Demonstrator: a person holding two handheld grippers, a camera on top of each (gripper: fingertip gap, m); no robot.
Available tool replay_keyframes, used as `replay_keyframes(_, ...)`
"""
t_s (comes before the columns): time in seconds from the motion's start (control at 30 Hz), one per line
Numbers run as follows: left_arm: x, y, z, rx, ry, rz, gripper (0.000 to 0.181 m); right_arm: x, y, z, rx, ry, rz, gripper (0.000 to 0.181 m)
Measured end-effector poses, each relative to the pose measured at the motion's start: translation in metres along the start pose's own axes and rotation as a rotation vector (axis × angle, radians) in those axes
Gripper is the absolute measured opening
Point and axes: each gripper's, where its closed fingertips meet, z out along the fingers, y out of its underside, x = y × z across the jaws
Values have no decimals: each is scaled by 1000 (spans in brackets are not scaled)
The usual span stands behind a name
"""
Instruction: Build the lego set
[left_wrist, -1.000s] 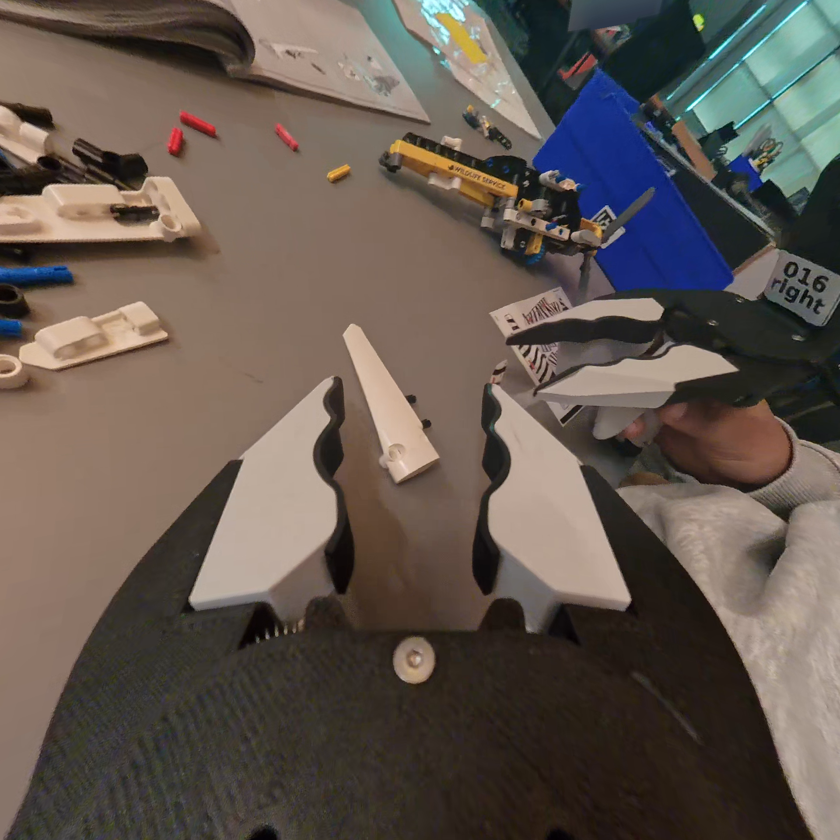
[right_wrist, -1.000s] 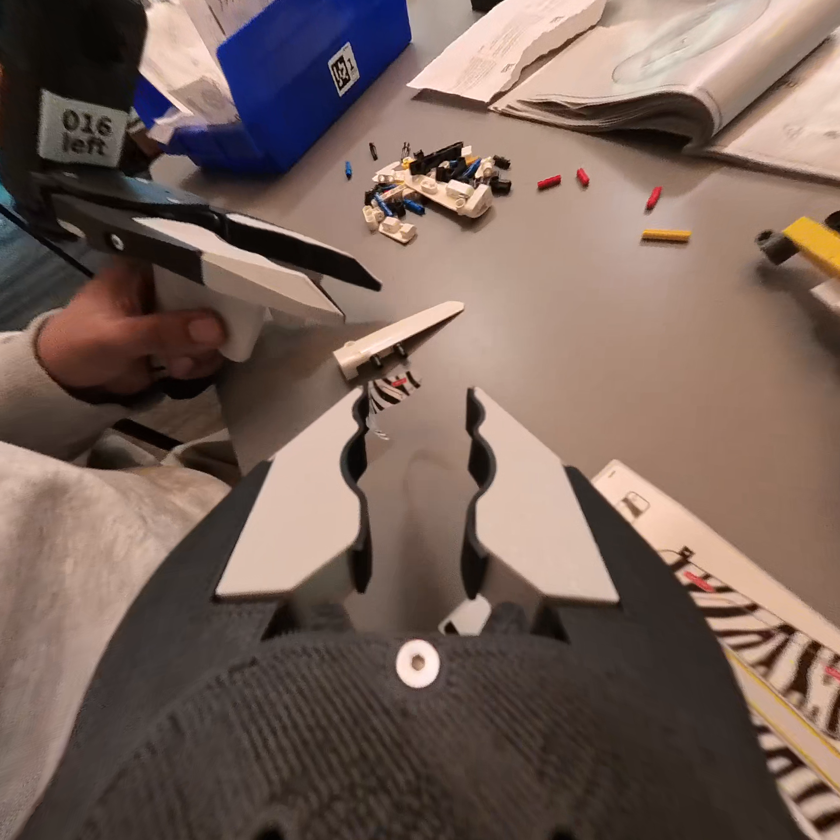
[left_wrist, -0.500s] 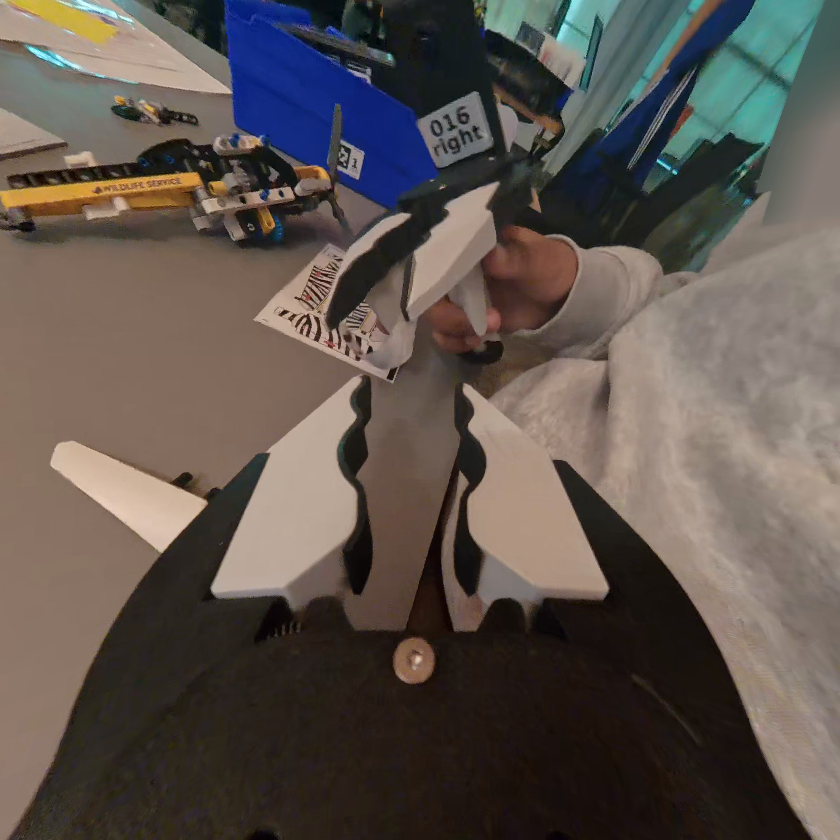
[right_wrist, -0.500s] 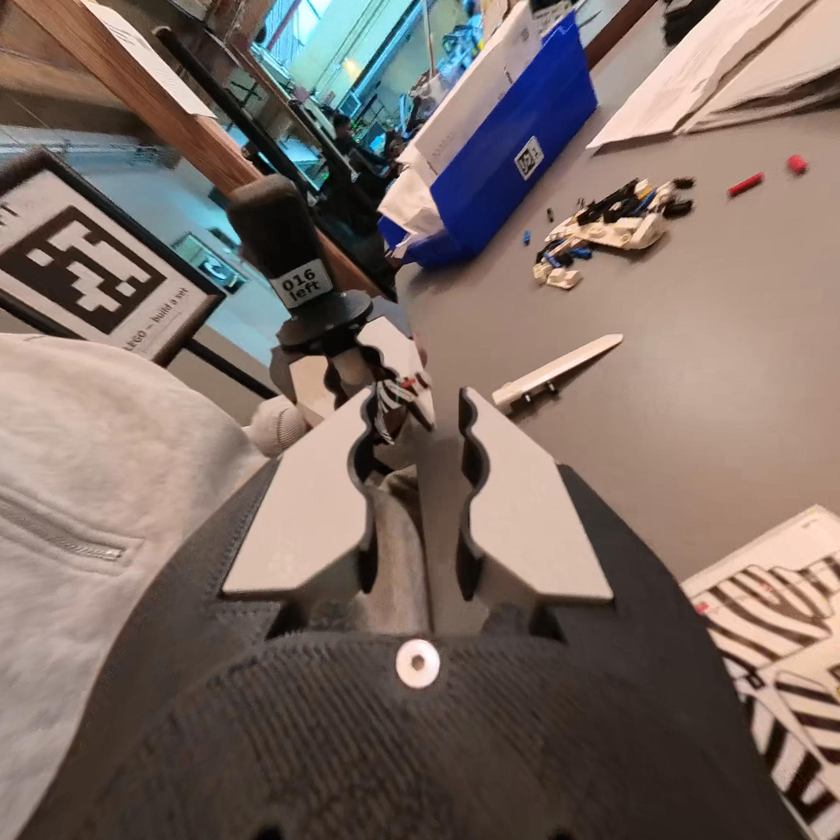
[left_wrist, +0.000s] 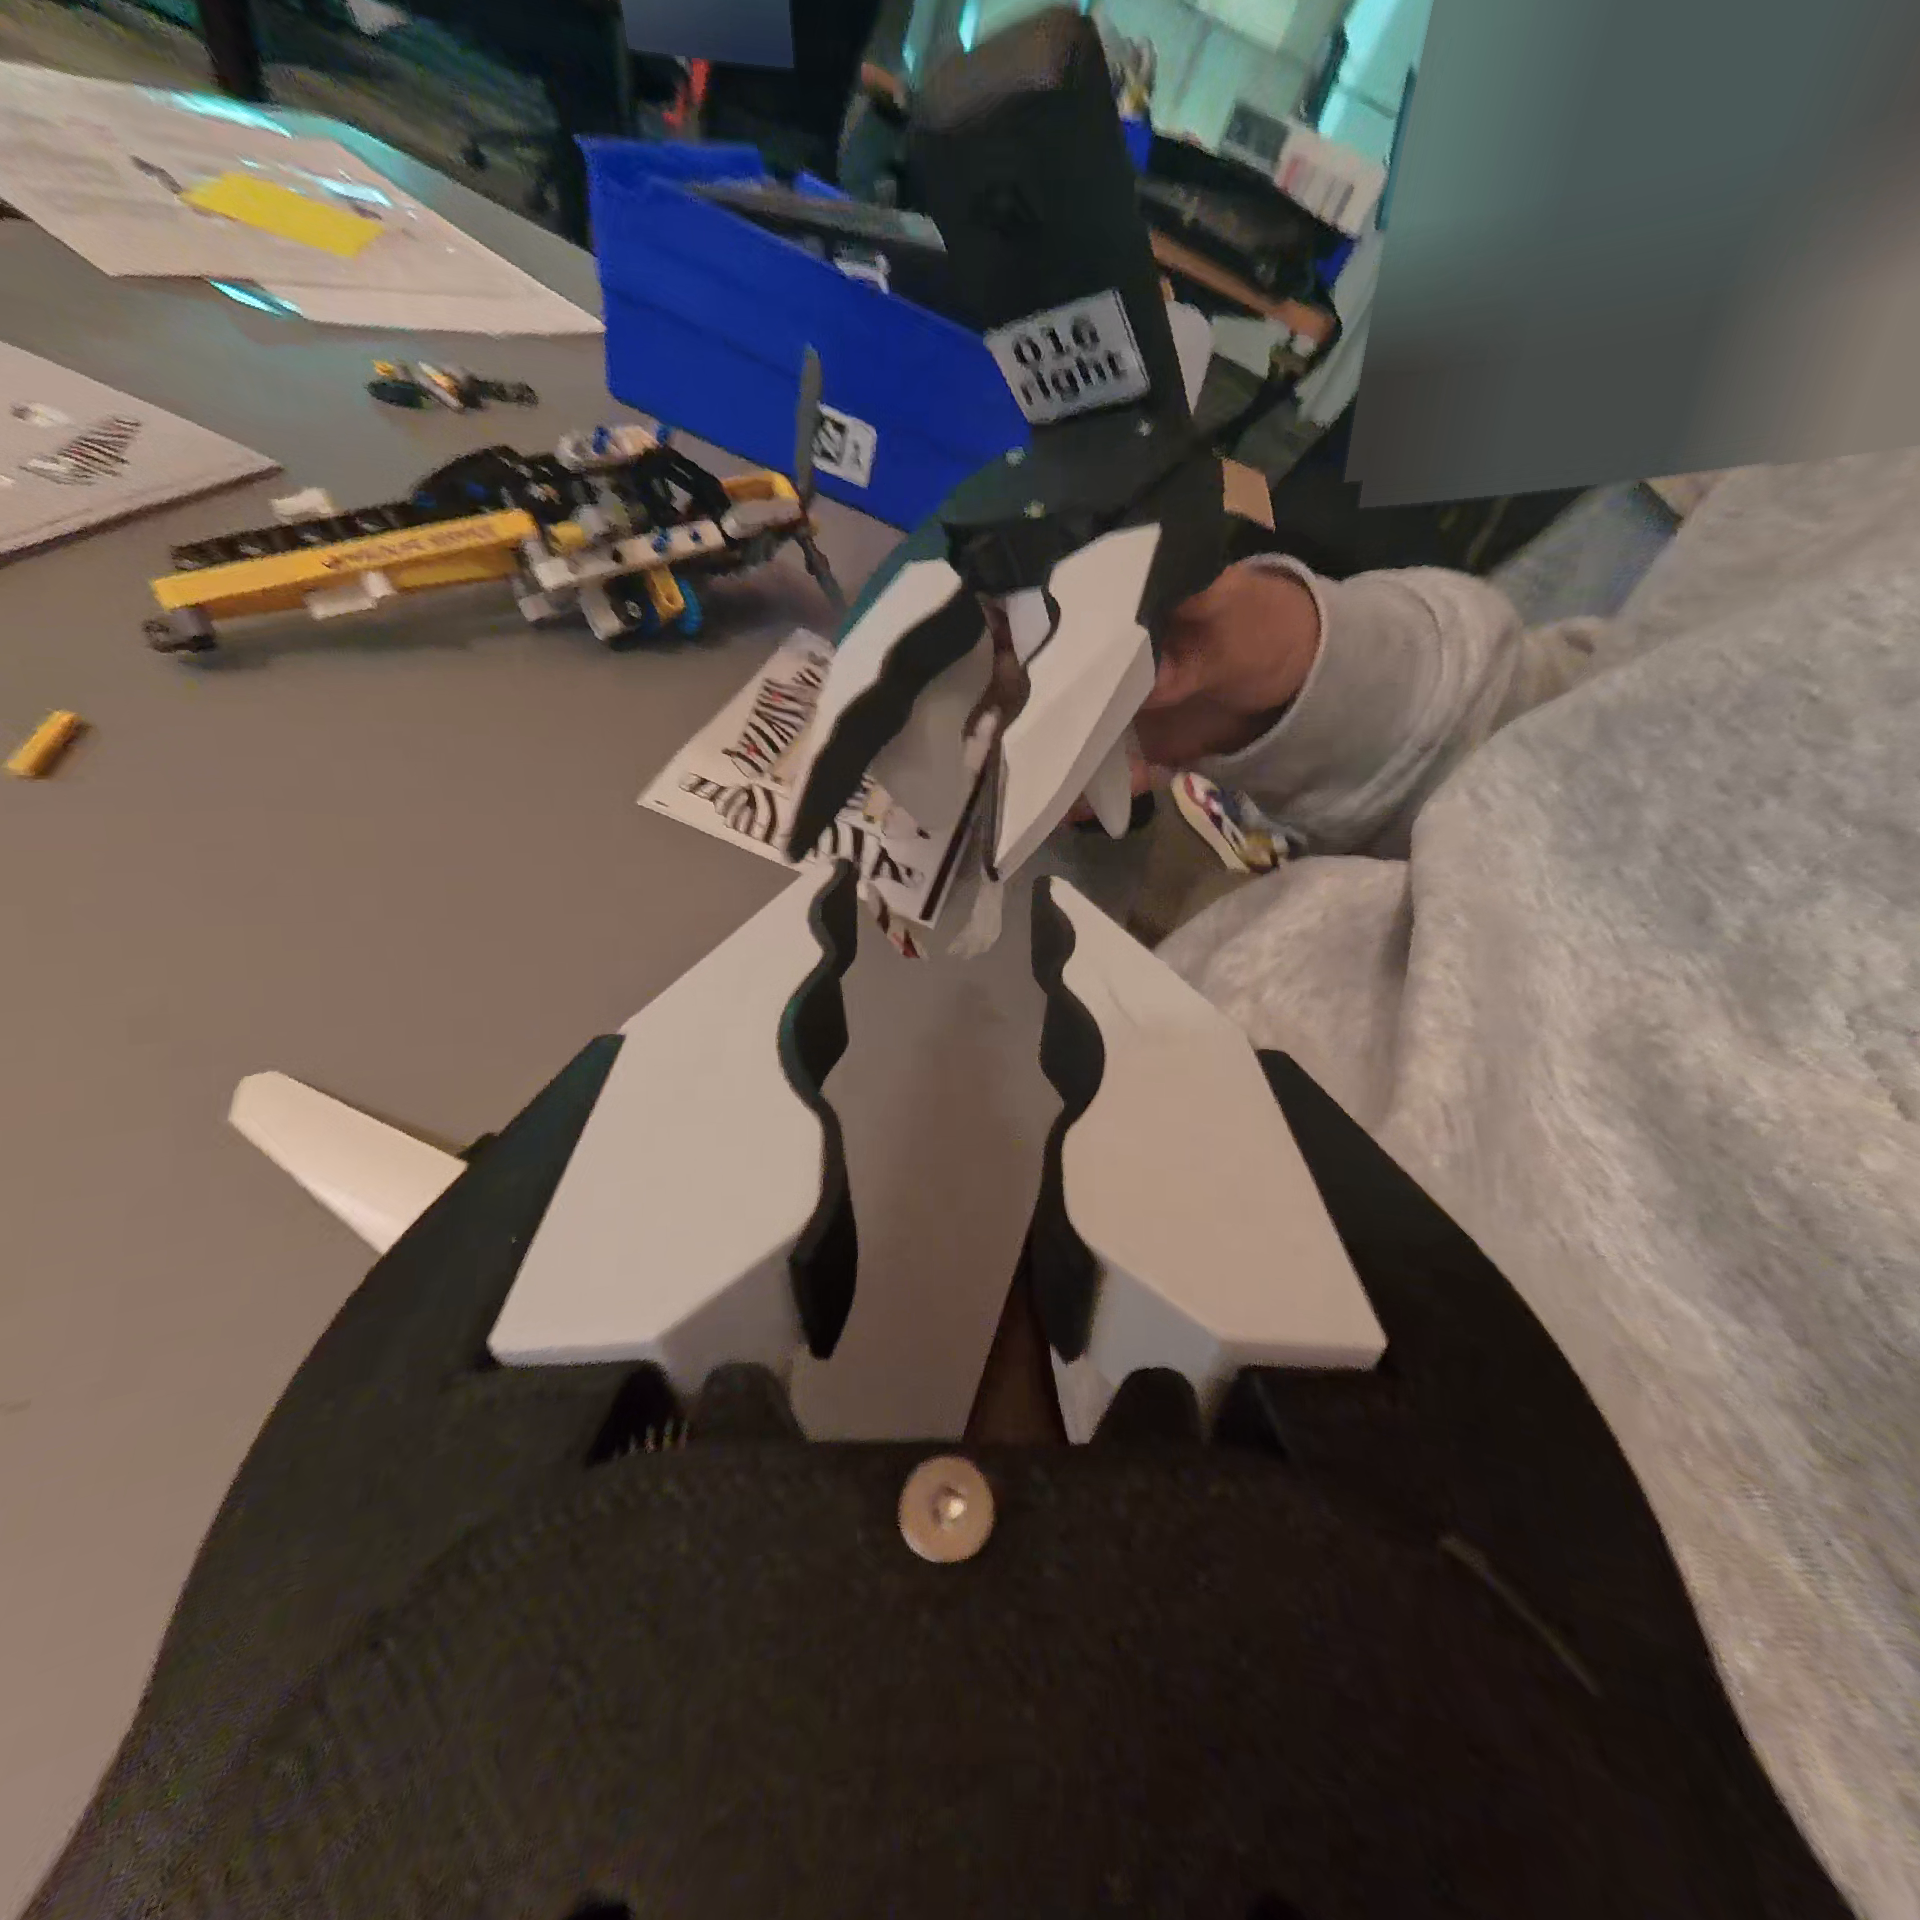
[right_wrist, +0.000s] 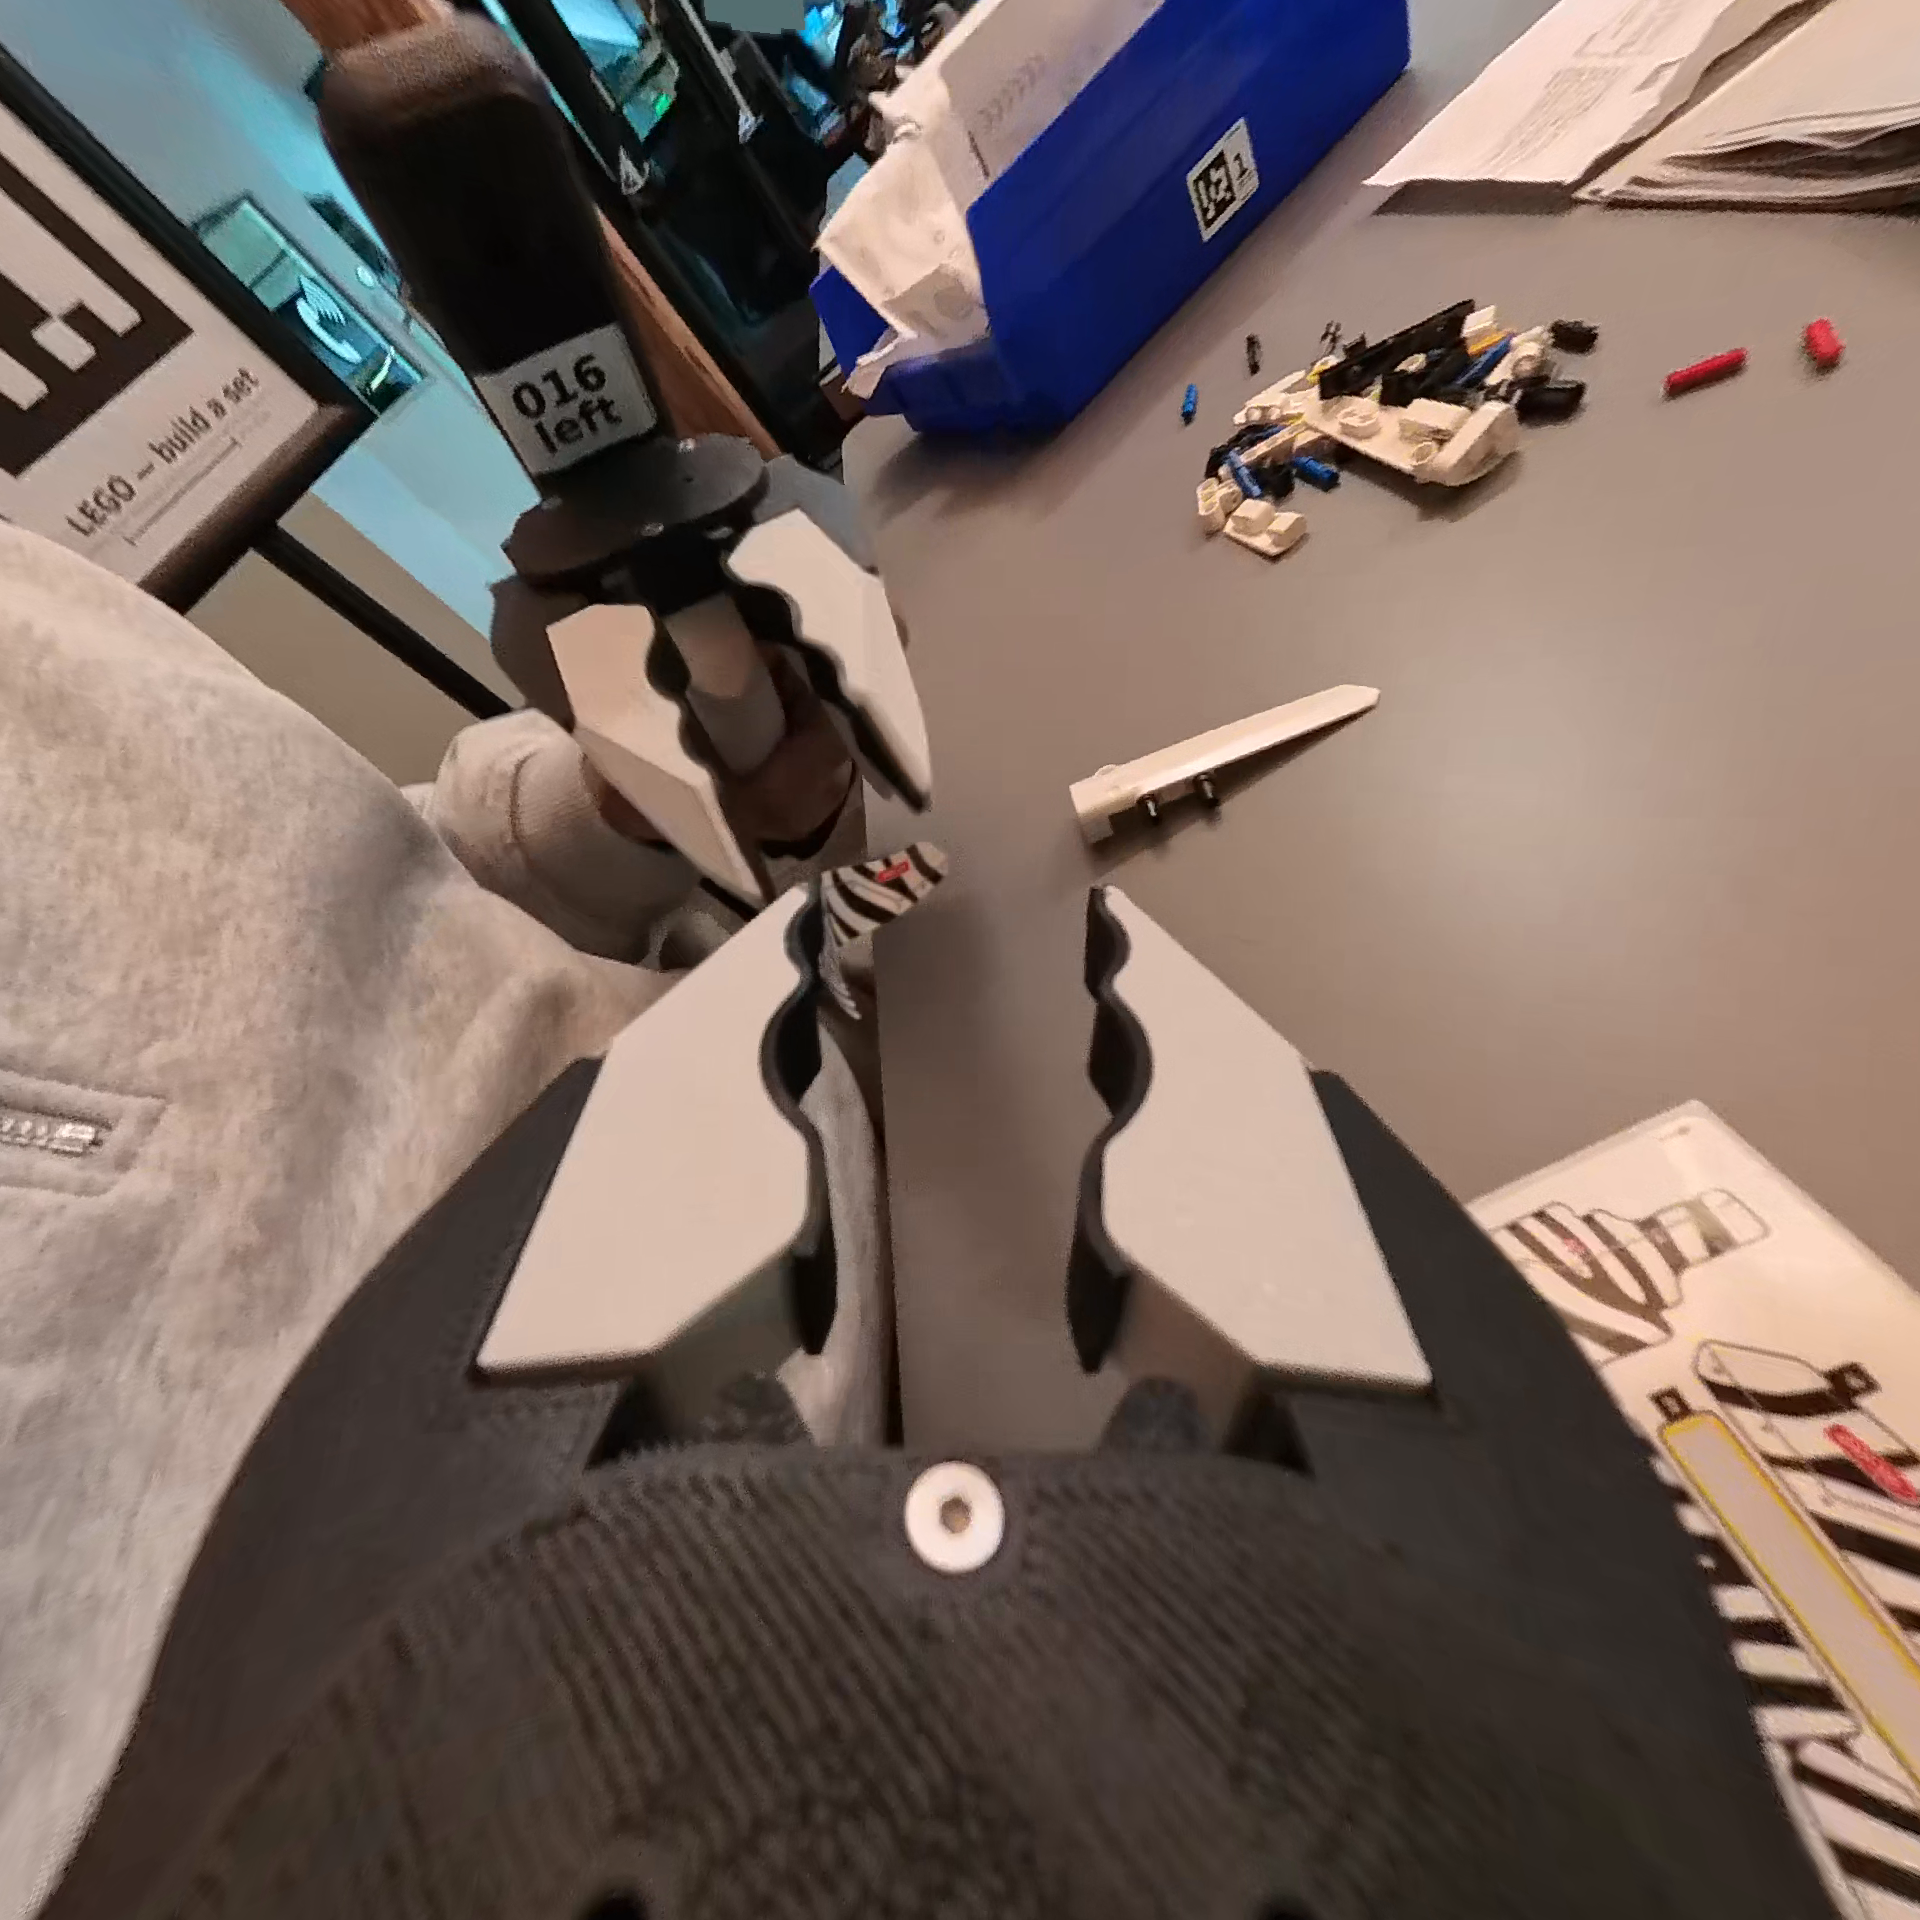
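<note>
Low centre of the right wrist view, the right tool (right_wrist: 951, 914) stands spread, a zebra-striped sticker (right_wrist: 878, 894) clinging to its left fingertip, seemingly stuck rather than pinched. Left tool (left_wrist: 940, 904) also spread, nothing between its fingers, facing the other tool just beside the sticker. White tapered panel (right_wrist: 1226, 758) lies flat on the grey surface (right_wrist: 1558, 831), centre right of that view, well apart from both. Yellow model (left_wrist: 468, 551) sits upper left of the left view. Risk, as I judge it: sticker curls, folds onto itself, or bonds to a fingertip; handover between open tools could drop or crease it.
</note>
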Motion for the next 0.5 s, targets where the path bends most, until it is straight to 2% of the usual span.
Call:
replay_keyframes(0.03, 4, 4, 4, -36, 27, 8, 27, -2, 1, 2, -12, -5, -17, 49)
replay_keyframes(0.1, 12, 14, 10, -104, 87, 6, 3, -3, 5, 4, -42, 3, -48, 46)
replay_keyframes(0.23, 15, 14, 12, -117, 125, -18, 0, -5, 7, 0, -68, 1, -45, 50)
replay_keyframes(0.33, 14, 19, 17, -162, 126, -21, 0, -11, 14, -3, -115, -19, -63, 30)
replay_keyframes(0.37, 11, 23, 20, -181, 112, -7, 0, -14, 18, -5, -128, -36, -91, 37)
replay_keyframes(0.4, 1, 28, 21, -212, 54, 10, 0, -24, 20, -8, -131, -95, -111, 59)
replay_keyframes(0.43, -7, 34, 19, -237, 15, 25, 0, -28, 19, -12, -117, -129, -101, 56)
replay_keyframes(0.5, -11, 34, 16, -228, 27, -19, 0, -18, 15, -24, -82, -85, -93, 54)
